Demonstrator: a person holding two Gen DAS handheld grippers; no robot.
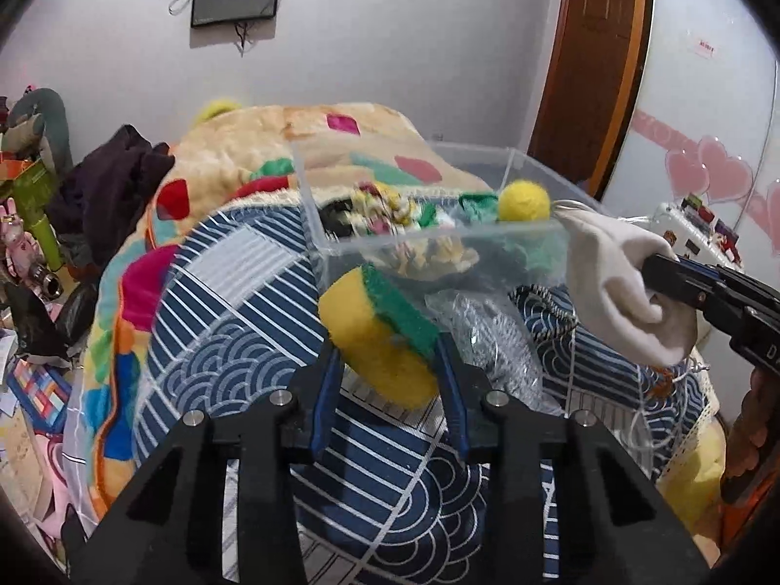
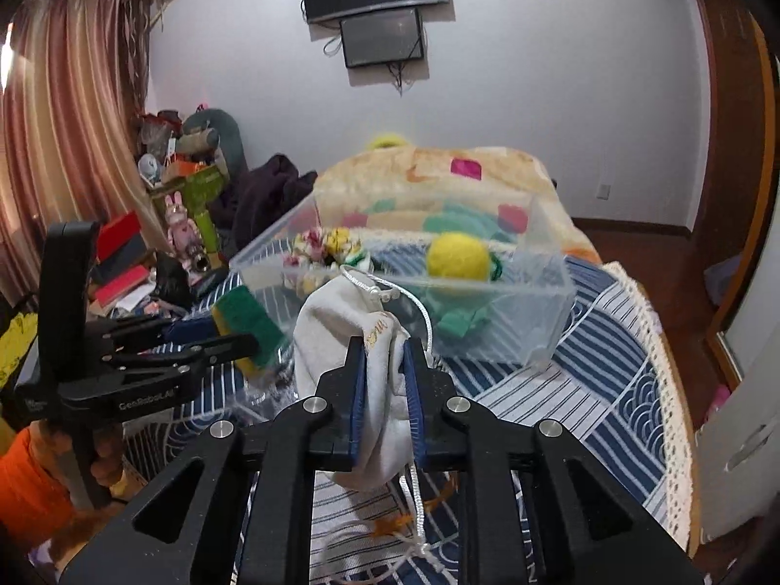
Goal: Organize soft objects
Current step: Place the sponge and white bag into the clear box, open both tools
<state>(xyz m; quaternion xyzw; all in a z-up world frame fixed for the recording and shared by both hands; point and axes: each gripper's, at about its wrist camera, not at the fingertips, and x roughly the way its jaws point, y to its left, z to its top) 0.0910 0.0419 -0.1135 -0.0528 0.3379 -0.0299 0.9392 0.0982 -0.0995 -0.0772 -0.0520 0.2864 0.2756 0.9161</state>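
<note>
L gripper (image 1: 390,351) grips sponge (image 1: 375,336) | R gripper (image 2: 385,341) grips pouch (image 2: 351,321) | bin (image 2: 536,302) contents prob. blurred

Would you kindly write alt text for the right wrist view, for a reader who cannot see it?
The right gripper pinches a white drawstring pouch just before a clear plastic bin holding a yellow ball and green cloth on a blue patterned bedspread. At left, the left gripper clamps a yellow-green sponge.
</note>
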